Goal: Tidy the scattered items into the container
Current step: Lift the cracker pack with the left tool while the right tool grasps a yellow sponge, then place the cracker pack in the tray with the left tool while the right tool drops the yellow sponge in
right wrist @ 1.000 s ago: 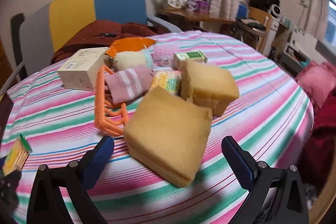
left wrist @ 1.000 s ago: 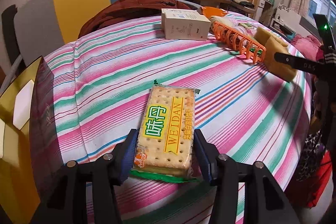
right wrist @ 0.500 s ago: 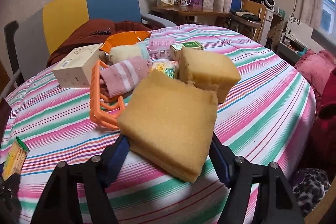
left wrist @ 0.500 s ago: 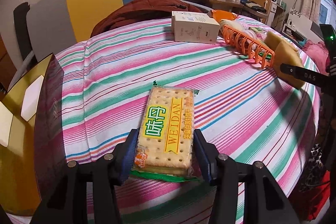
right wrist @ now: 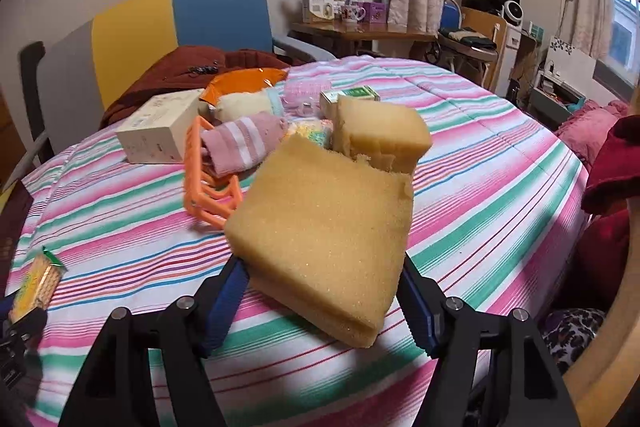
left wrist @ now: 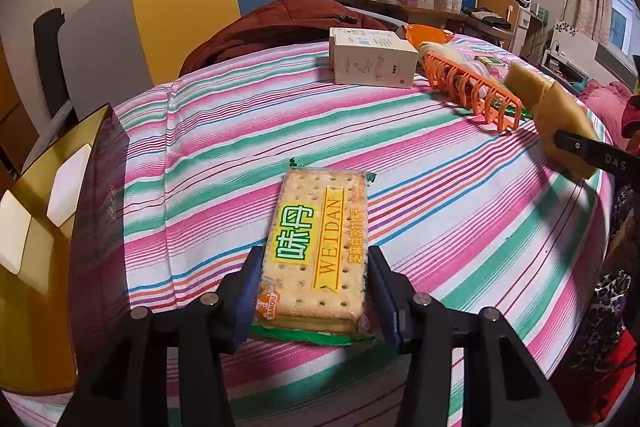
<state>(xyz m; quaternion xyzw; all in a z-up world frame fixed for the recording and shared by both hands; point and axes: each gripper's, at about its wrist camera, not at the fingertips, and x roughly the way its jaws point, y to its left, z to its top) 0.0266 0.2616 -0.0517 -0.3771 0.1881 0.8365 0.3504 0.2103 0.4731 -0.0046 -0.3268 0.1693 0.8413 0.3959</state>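
Holding two loads at once: left claw [left wrist: 312, 303] clamps the cracker packet [left wrist: 318, 251] by its long edges at the near end; right claw [right wrist: 320, 301] has just been closing and its pads now press into the sponge slab [right wrist: 328, 231].

Risks, as judged:
- Packet is gripped only at one end, with most of its length sticking out ahead; a quick swing could let it pivot or slide on the glossy wrapper.
- A hard squeeze could crack the crackers.
- Sponge is soft and sits skewed, one corner low at bottom centre of the right view; it may sag, twist or squirm out of the pads.
- Basket rim [right wrist: 208, 187] lies just beside the slab at centre left; a careless carry could snag it.
- Second sponge block [right wrist: 380, 135] touches the slab's far edge and could be dragged.

Appearance: packet is clear film, green ends, yellow label, pale perforated crackers. Slab is tan, porous, torn at its upper right corner. Both hang low over the striped bench [left wrist: 460, 227].
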